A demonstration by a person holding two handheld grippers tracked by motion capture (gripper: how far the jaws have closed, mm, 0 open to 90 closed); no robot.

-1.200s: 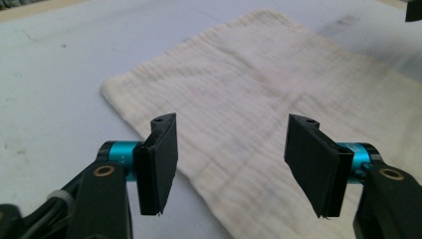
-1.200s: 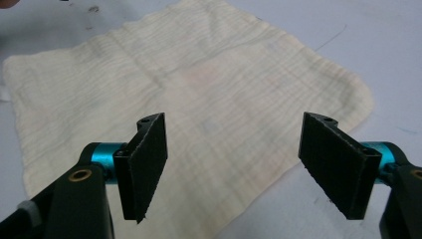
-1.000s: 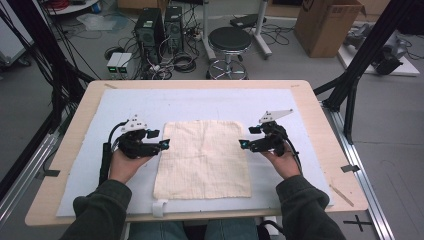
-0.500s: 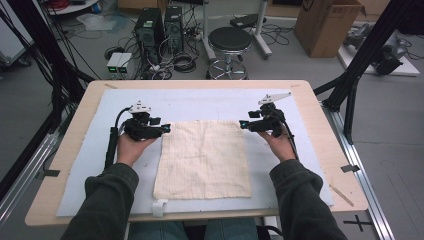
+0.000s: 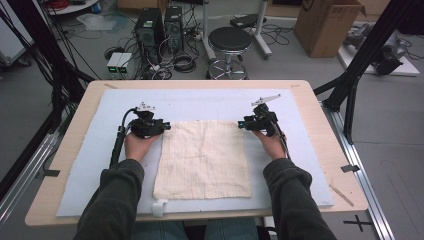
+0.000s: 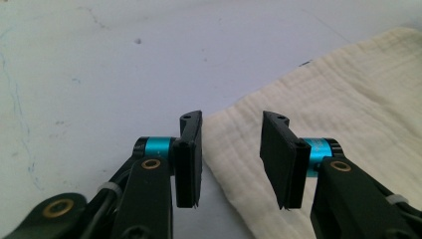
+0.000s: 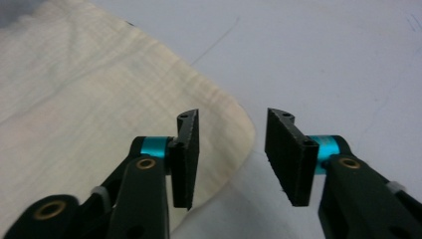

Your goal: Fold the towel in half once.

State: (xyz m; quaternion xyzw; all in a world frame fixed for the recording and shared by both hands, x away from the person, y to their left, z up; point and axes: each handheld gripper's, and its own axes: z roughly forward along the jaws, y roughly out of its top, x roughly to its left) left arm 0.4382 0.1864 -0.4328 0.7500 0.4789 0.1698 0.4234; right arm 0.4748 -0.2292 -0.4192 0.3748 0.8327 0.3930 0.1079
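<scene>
- A cream cloth [image 5: 202,160] is seen lying flat and unfolded on a pale blue-grey mat [image 5: 90,170], which covers most of a wooden table [image 5: 320,115]; the cloth occupies the middle of the mat, on the person's side.
- The left gripper [image 5: 162,127] is held at the far left corner of the cloth in the high view, gripped by the left hand [image 5: 141,145], with its tip pointed inward across the cloth edge.
- In the left gripper view, the left gripper [image 6: 231,149] is shown with its jaws spread apart; the corner of the cloth [image 6: 338,124] lies in the gap between them, and nothing is clamped.
- Whether the pads [image 6: 189,159] touch the fabric or the mat [image 6: 99,74] beneath cannot be told.
- The right gripper [image 5: 243,123] is held at the far right corner of the cloth in the high view, gripped by the right hand [image 5: 272,142], with a grey three-cornered plate [image 5: 265,99] raised above it.
- In the right gripper view, the right gripper [image 7: 231,149] is likewise shown released, the jaws standing well apart; the rounded cloth [image 7: 99,114] corner reaches under the left jaw and ends within the gap, while the right jaw stands over bare mat [image 7: 323,59].
- No fabric is pinched by either pair of jaws.
- A small white tab [image 5: 160,207] is seen at the near edge of the mat, just below the near left corner of the cloth.
- Dark sleeves [image 5: 112,200] are seen entering from the bottom of the high view.
</scene>
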